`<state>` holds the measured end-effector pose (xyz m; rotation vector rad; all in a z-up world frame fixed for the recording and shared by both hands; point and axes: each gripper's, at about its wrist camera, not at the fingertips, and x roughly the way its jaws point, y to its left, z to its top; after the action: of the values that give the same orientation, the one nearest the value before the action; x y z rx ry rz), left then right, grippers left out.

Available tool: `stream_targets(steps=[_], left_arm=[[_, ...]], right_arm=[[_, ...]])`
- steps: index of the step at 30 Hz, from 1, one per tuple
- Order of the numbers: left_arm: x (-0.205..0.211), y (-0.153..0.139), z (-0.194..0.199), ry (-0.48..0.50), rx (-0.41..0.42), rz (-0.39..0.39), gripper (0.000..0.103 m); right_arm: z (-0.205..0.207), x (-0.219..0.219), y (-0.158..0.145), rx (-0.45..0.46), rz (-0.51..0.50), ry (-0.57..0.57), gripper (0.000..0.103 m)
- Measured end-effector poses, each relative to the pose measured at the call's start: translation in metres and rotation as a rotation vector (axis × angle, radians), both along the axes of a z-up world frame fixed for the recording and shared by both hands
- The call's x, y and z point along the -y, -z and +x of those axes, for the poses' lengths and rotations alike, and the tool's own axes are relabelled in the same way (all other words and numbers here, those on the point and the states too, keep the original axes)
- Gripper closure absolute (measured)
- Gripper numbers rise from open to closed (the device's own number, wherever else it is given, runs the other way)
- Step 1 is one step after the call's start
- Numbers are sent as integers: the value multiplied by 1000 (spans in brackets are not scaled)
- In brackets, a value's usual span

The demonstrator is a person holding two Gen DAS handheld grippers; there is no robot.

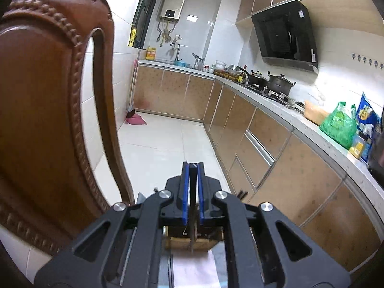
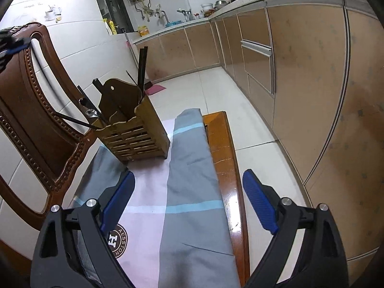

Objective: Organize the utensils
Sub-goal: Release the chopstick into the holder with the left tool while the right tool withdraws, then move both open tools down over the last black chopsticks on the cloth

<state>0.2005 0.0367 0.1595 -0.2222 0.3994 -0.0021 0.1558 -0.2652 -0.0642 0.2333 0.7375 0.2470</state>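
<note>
Left gripper (image 1: pixel 193 168) clamped on 1 thin dark utensil (image 1: pixel 192 180), above the wooden utensil holder (image 2: pixel 134 134). Right gripper (image 2: pixel 188 192) spread wide, empty, over the grey-pink cloth (image 2: pixel 189 168). Holder on cloth, beside chair (image 2: pixel 28 110).

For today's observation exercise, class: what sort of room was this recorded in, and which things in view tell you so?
Almost certainly a home kitchen. A range hood hangs over pots on a gas stove, a tap stands at the far counter, and a wooden utensil holder sits on a cloth-covered table.

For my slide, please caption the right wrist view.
Open right gripper above a striped cloth, facing a wooden utensil holder.
</note>
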Motion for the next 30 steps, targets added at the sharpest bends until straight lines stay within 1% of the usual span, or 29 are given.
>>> stream_targets(steps=[3,6,8,11,14,15,16,17,18,19,20,21,22,25,26,28,30], left_arm=[[1,-1,25,-13,11,1,97],[-2,12,51,-25,-13,-11,97],[-3,24,67,-31,-34,-16,97],[-4,53,86,-34,-96,-32,96],[-4,87,93,-17,-181,-27,96],[-3,94,90,-11,-191,-22,94],[-1,101,82,-1,-195,-15,85],[1,107,72,2,-192,-1,63],[4,113,58,-4,-182,29,52],[9,119,44,-11,-174,70,39],[14,126,30,-16,-173,111,33],[18,136,15,-15,-176,149,30],[23,149,-5,-9,-188,189,24],[32,183,-46,-1,-224,238,20],[33,197,-61,-4,-248,239,19],[33,215,-81,-1,-287,215,19],[35,228,-99,8,-309,196,19]], right_arm=[[2,-2,-1,2,4,-12,14],[5,-3,1,-3,-1,-20,14],[7,-3,3,-11,3,-23,14],[8,-3,2,-10,-1,-25,14],[10,-3,3,-13,0,-25,14],[10,-4,3,-16,0,-26,14],[10,-5,3,-16,1,-28,14],[9,-6,3,-14,-1,-33,14],[9,-8,2,-11,-3,-38,14],[8,-10,2,-8,-7,-42,14],[6,-12,1,-7,-12,-47,14],[5,-14,0,-5,-14,-53,14],[3,-15,-1,-2,-17,-58,14],[-4,-22,-4,9,-40,-73,14],[-6,-23,-5,11,-43,-76,14],[-11,-26,-7,18,-51,-81,14],[-17,-29,-8,19,-61,-85,14]])
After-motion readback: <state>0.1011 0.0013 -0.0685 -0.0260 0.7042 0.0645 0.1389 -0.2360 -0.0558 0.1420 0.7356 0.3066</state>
